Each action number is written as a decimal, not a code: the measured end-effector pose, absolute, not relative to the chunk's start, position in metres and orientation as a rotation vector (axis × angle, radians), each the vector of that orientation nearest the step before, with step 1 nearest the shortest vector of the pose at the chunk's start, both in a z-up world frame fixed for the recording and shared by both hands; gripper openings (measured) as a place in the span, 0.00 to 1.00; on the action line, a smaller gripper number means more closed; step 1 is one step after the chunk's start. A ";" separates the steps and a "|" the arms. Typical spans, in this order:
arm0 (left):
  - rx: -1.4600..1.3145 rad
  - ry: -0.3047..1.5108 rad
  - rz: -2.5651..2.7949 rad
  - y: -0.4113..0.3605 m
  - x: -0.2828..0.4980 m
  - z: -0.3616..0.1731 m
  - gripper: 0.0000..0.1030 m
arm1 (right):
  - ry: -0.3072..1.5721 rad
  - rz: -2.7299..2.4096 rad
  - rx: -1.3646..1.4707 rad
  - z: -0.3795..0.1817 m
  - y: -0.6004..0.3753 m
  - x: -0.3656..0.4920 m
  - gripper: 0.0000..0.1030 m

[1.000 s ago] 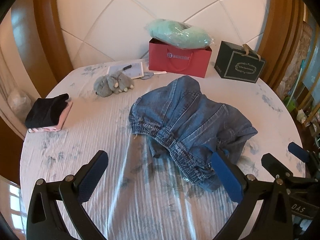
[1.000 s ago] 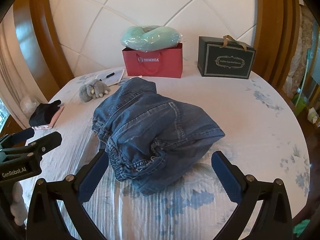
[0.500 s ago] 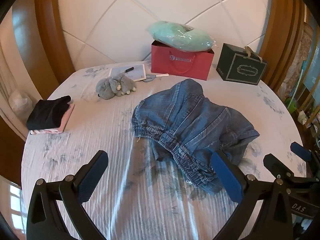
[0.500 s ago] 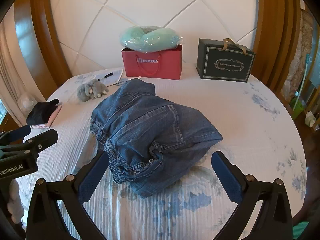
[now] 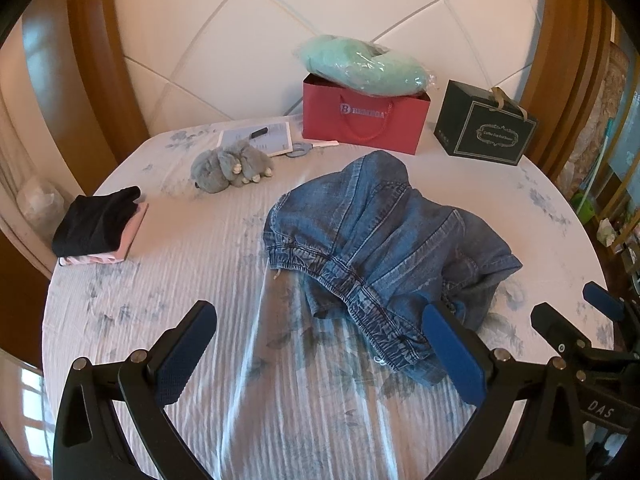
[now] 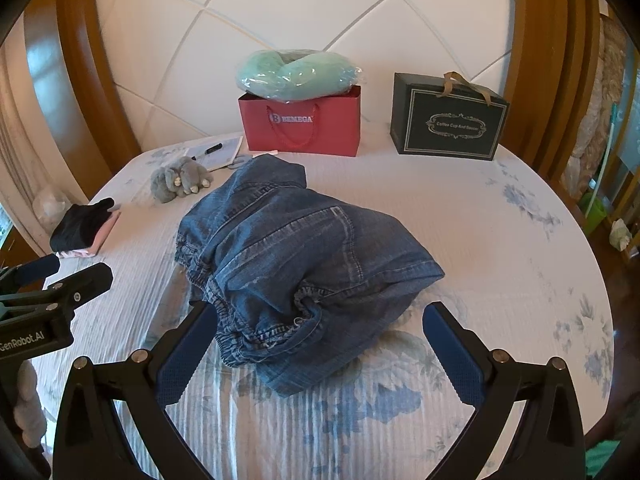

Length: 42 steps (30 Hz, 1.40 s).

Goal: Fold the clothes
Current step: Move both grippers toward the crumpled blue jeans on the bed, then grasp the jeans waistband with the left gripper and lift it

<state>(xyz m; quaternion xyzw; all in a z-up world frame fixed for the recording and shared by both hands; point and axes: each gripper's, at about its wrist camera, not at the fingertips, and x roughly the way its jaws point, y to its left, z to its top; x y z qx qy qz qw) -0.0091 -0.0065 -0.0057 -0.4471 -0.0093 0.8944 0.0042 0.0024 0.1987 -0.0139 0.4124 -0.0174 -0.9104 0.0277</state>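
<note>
The left gripper (image 5: 320, 350) stands wide open and holds nothing, its blue pads hanging over the striped bedsheet (image 5: 180, 272). Just ahead of it and to its right lies the denim garment (image 5: 384, 248), bunched in a loose heap; the gripper's right pad overlaps the garment's near corner in the left wrist view, though whether they touch cannot be told. The heap's long axis runs from that near-right corner away toward the far left, ending in a narrow raised end that points at the red bag (image 5: 362, 118). An elastic waistband (image 5: 340, 284) crosses its near side.

The right gripper (image 6: 318, 350) is also spread wide and empty. The denim garment (image 6: 304, 248) sits directly before it, between the lines of its two pads, with the gathered waistband (image 6: 256, 340) nearest and the narrow end pointing away, slightly left.

Farther out, left of the left gripper, a folded stack of black on pink clothes (image 5: 98, 226) lies near the bed's edge. Beyond the garment sit a grey plush toy (image 5: 230, 165), a paper with a pen (image 5: 264, 138) and scissors (image 5: 304, 148). At the far side stand the red bag, carrying a mint cushion in plastic (image 5: 362, 65), and to its right a dark gift box (image 5: 484, 130), before a white quilted headboard (image 5: 280, 20).
</note>
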 end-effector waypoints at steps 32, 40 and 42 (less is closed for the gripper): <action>-1.480 -0.043 2.766 -0.010 -0.025 -0.025 1.00 | -0.078 -2.796 1.338 -0.027 0.211 -0.009 1.00; -1.527 -0.140 2.675 0.002 -0.055 -0.067 1.00 | -0.084 -2.784 1.407 -0.047 0.231 -0.022 1.00; -1.562 -0.137 2.654 0.006 -0.066 -0.082 1.00 | -0.085 -2.773 1.430 -0.053 0.236 -0.028 1.00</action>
